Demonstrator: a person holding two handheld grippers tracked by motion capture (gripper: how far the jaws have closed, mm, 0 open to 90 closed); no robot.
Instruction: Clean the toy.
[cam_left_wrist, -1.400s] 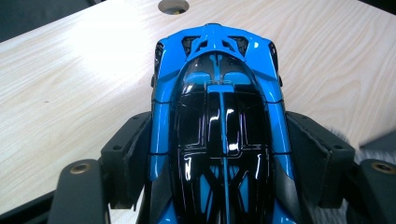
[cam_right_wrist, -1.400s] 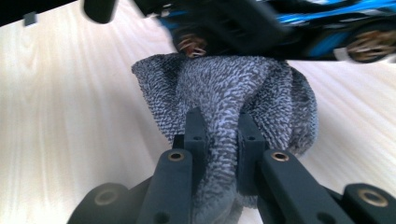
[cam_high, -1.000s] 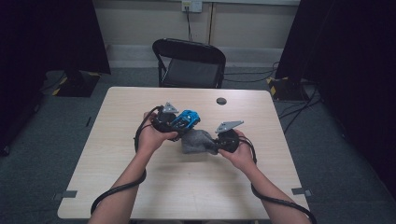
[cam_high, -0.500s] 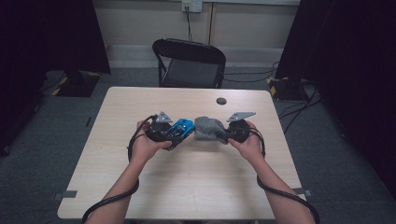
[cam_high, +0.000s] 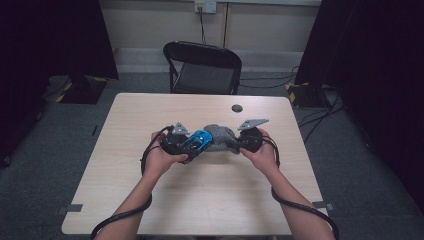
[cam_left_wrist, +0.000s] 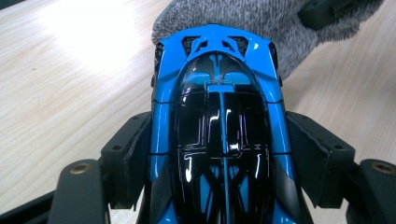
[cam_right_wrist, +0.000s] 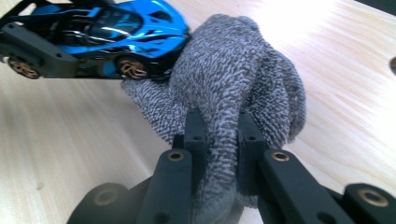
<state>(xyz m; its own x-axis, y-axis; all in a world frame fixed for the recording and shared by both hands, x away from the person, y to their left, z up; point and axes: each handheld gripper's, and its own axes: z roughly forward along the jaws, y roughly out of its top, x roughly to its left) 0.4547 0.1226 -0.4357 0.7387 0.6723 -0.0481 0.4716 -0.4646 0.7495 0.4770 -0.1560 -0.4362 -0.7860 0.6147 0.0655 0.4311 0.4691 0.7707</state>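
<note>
- Readable text, labels, brands, numbers, signs: none are showing in any view.
- Blue toy car (cam_left_wrist: 219, 116): no badge, plate or number is appearing on its glossy bodywork.
- Grey knitted cloth (cam_right_wrist: 233, 88): no tag or label is showing.
- Table (cam_high: 150, 115): its wood-grain top is carrying no print or sticker that can be read.
</note>
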